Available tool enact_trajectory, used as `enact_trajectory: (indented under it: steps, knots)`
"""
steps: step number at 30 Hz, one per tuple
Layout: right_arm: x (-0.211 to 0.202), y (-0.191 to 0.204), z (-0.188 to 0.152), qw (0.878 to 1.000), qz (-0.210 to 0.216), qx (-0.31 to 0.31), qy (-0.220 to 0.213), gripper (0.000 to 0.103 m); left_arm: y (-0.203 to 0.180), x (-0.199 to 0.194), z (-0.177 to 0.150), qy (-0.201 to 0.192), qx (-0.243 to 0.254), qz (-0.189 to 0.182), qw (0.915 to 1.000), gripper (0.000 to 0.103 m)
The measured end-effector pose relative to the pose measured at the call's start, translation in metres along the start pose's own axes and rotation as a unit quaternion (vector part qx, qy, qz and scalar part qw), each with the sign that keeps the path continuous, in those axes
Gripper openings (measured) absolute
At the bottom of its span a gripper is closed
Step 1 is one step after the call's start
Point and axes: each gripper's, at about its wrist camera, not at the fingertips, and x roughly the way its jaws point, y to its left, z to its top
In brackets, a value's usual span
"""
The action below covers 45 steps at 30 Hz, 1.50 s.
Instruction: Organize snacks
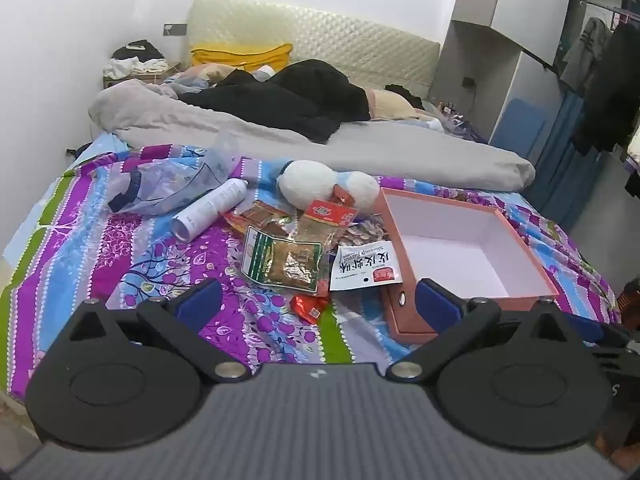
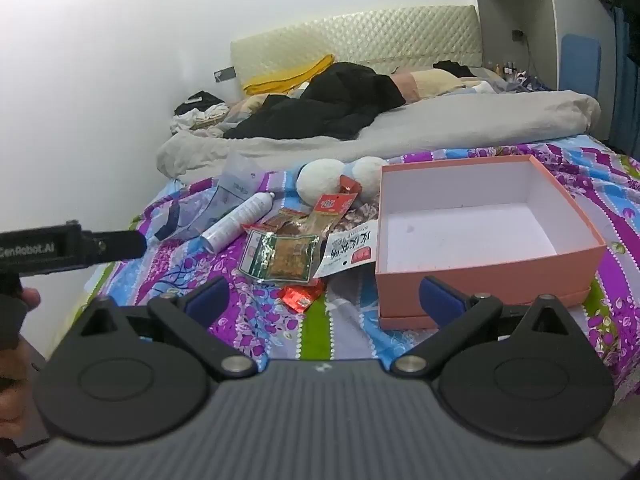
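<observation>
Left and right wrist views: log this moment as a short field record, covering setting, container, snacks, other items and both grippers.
setting: bed with patterned sheet
container: pink box, open, nothing inside
snacks: green packet, white packet, red packet, others piled left of the box, none boxed
other items: white spray can, plush toy, clear bag
left gripper: open, holding nothing
right gripper: open, holding nothing

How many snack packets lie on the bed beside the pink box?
At least 6: green-bordered foil packet, white shrimp packet, small red wrapper, red-topped clear packet, brown-red packet, patterned packet. Overlap may hide more.
</observation>
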Motion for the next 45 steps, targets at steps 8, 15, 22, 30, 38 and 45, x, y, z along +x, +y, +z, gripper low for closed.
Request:
enact_trajectory:
  steps: [8, 15, 22, 30, 38, 45]
  knots:
    - [0.000, -0.001, 0.000, 1.000, 0.006, 0.011, -0.001, 0.103, -0.005, 0.003, 0.000, 0.000, 0.000, -0.002, 1.0000, 0.103]
    - [0.001, 0.003, 0.001, 1.000, 0.005, 0.004, 0.001, 0.103, 0.001, -0.003, 0.002, -0.003, -0.003, -0.010, 0.9999, 0.103]
    - [-0.001, 0.000, 0.002, 1.000, 0.000, 0.006, -0.002, 0.103, -0.003, 0.001, 0.003, 0.010, 0.005, -0.010, 0.9999, 0.103]
    - [-0.002, -0.004, 0.001, 1.000, -0.001, 0.011, 0.000, 0.103, -0.008, 0.005, 0.005, 0.015, 0.011, -0.012, 0.9998, 0.103]
    - [-0.002, -0.006, 0.000, 1.000, -0.001, 0.010, -0.001, 0.103, -0.011, 0.008, 0.006, 0.020, 0.012, -0.014, 0.9996, 0.103]
    - [-0.003, -0.007, 0.000, 1.000, -0.005, 0.015, -0.005, 0.103, -0.011, 0.004, 0.005, 0.017, 0.016, -0.013, 0.9996, 0.103]
